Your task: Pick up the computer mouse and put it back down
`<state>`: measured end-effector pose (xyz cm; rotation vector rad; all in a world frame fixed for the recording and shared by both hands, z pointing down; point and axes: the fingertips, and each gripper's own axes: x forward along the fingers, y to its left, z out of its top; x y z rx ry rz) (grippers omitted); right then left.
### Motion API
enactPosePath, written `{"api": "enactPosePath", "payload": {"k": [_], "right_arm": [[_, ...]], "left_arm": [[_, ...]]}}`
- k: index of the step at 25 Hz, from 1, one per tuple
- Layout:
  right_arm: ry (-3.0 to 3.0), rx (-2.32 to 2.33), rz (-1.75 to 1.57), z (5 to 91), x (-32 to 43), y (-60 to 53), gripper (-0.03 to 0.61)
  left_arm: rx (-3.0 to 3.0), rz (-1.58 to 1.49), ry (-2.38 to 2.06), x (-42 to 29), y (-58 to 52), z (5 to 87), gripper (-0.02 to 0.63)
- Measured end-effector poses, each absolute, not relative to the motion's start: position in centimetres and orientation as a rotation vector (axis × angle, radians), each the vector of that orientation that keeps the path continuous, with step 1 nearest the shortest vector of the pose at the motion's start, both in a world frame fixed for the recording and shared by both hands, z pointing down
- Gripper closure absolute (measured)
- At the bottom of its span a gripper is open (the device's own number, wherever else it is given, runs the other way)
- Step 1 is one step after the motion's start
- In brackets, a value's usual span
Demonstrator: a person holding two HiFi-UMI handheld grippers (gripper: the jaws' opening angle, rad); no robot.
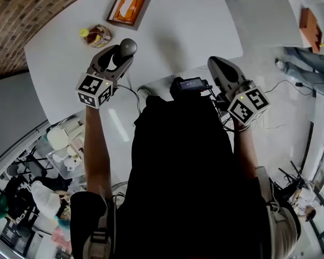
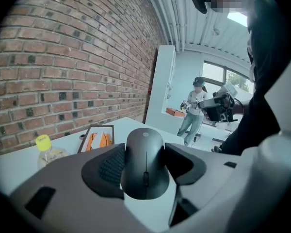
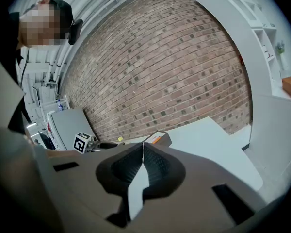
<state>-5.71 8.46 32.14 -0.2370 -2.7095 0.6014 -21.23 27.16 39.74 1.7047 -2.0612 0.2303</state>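
Left gripper view first, says my colleague: what do the tongs hold?

Me: My left gripper (image 1: 117,55) clamps the dark grey oval computer mouse (image 2: 144,164) by its flanks, a ribbed pad on either side, so it cannot roll out. It sits centre frame, tilted, and I judge it lifted off the white table (image 1: 178,31).

Colleague: And the other hand?

Me: My right gripper (image 3: 143,147) has its jaws pressed together on nothing. It hangs right of centre in the head view, off the table's edge, out of the way.

Colleague: Count.

Me: One mouse, two grippers, one yellow-capped clear bottle (image 1: 95,35), one dark-framed tray of orange pieces (image 1: 129,5), both at upper left.
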Motion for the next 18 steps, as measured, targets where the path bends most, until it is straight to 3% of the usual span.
{"api": "enactPosePath", "payload": {"k": [18], "right_arm": [[-2.625, -0.448, 0.503, 33.7, -8.0, 15.8, 0.561]], "left_arm": [[1.405, 0.152, -2.178, -20.7, 36.4, 44.8, 0.344]]}}
